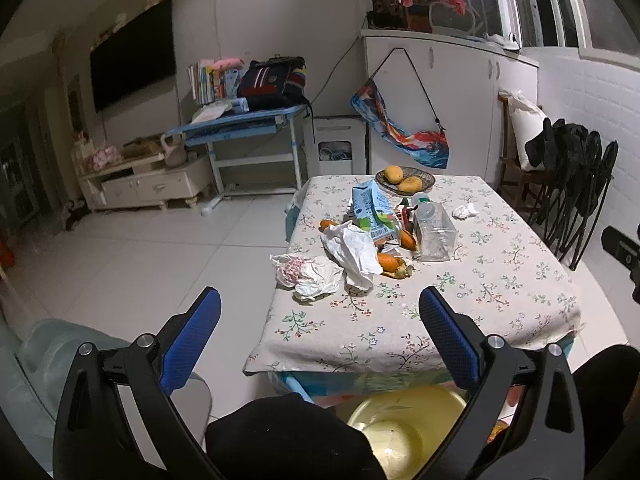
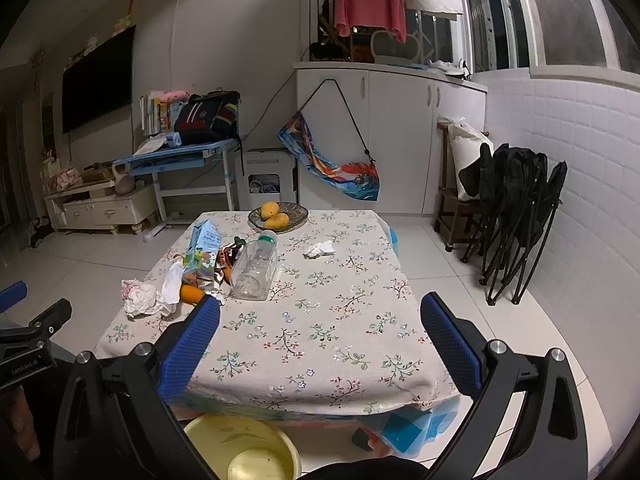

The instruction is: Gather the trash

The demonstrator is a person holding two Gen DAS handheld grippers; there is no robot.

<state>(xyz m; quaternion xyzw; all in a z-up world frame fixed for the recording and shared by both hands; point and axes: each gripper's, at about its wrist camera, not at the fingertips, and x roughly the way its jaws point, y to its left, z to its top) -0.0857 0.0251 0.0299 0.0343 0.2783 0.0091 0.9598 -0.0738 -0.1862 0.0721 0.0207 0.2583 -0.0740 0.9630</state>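
Blue-padded left gripper (image 1: 320,304) and right gripper (image 2: 320,312) both gape empty, low in frame; carton (image 1: 374,212), bottle (image 1: 434,232) and bags (image 1: 352,252) clutter the table (image 1: 500,292) mid-frame.

My fingers (image 1: 440,328) wear blue textured pads on black frames. At centre frame, the tablecloth (image 1: 460,300) is beige with small flowers. The bucket (image 1: 400,428) at the bottom is pale yellow.

Both views are dim and cool-toned, lit by indoor light from above; the window (image 2: 568,12) is dark. The tabletop (image 2: 320,320) is evenly lit with soft, faint shadows. Fisheye distortion bends walls and floor tiles, corners vignette to black, and the far room looks slightly soft and grainy.
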